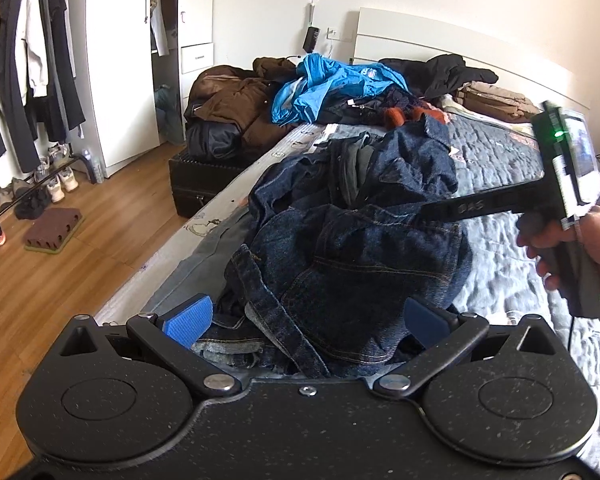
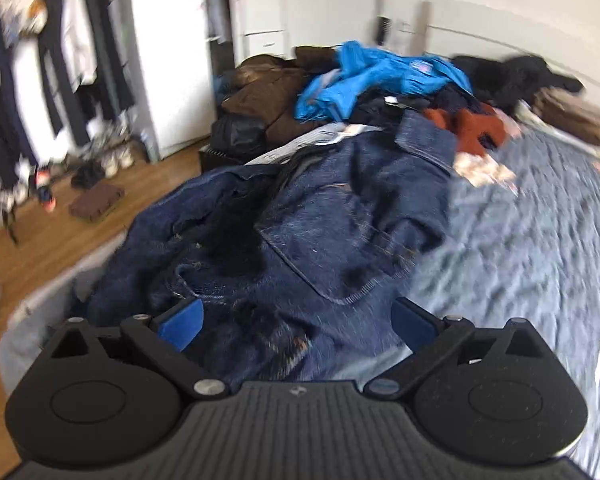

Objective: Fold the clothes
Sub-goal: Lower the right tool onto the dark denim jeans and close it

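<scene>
A crumpled dark denim garment point(image 1: 364, 248) lies in a heap on the grey quilted bed point(image 1: 508, 248), near its left edge. My left gripper point(image 1: 306, 320) is open just short of the heap, and denim folds lie between its blue pads point(image 1: 188, 320). The right gripper point(image 1: 428, 213), held by a hand point(image 1: 596, 248), reaches in from the right with its tip over the heap's upper part. In the blurred right wrist view, the right gripper point(image 2: 298, 322) is open low over the denim garment point(image 2: 340, 220), with cloth showing between its blue pads point(image 2: 180, 324).
A clothes pile sits at the head of the bed: a blue jacket point(image 1: 332, 84), a brown coat point(image 1: 236, 108), an orange knit point(image 1: 404, 116), black garments point(image 1: 448, 72) and folded tan clothes point(image 1: 496, 100). A black case point(image 1: 196, 188) stands beside the bed. A clothes rack point(image 1: 20, 60) and shoes point(image 1: 60, 184) stand left on the wooden floor.
</scene>
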`<state>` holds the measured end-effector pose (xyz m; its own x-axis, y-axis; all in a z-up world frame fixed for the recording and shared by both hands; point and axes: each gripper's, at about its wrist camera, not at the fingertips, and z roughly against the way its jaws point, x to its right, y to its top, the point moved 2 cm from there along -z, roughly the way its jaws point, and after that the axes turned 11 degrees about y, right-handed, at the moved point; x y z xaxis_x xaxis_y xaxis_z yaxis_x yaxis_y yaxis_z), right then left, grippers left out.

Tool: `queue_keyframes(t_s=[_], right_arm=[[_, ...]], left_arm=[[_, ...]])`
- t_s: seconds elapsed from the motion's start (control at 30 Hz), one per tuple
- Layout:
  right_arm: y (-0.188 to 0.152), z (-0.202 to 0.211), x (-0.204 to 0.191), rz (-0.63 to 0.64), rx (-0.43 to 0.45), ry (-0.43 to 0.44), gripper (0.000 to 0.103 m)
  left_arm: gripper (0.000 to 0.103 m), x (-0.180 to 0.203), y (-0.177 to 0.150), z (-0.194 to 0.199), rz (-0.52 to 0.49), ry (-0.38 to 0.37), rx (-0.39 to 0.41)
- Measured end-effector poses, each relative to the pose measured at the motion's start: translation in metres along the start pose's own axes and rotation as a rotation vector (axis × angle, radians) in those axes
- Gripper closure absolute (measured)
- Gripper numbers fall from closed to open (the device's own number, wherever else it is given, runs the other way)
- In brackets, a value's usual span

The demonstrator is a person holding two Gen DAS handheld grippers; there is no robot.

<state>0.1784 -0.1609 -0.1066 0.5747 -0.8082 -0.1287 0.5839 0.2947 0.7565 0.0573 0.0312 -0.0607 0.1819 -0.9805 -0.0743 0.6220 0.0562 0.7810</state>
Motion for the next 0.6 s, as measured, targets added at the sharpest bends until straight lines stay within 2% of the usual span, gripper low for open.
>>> queue_keyframes(t_s=[0.13, 0.23, 0.33, 0.43, 0.5, 0.6], right_arm=[[0.0, -0.034, -0.007, 0.132, -0.041, -0.013, 0.005], [-0.003, -0.055, -0.005, 0.163, -0.065, 0.005, 0.009], [-0.003, -0.064, 0.001, 0.138, -0.043, 0.059, 0.016], [-0.004, -0.068, 0.01, 0.1, -0.033, 0.105, 0.032], [-0.004, -0.066, 0.015, 0.071, -0.028, 0.116, 0.051], [0.0, -0.056, 0.023, 0.024, -0.008, 0.113, 0.066]], left_arm=[[0.0, -0.005, -0.004, -0.014, 0.02, 0.003, -0.026], [0.0, -0.008, -0.009, -0.024, 0.031, 0.014, -0.048], [0.0, -0.011, -0.011, -0.029, 0.038, 0.023, -0.064], [0.0, -0.01, -0.011, -0.028, 0.038, 0.027, -0.064], [0.0, -0.01, -0.011, -0.026, 0.036, 0.029, -0.062], [0.0, -0.009, -0.011, -0.022, 0.033, 0.032, -0.057]])
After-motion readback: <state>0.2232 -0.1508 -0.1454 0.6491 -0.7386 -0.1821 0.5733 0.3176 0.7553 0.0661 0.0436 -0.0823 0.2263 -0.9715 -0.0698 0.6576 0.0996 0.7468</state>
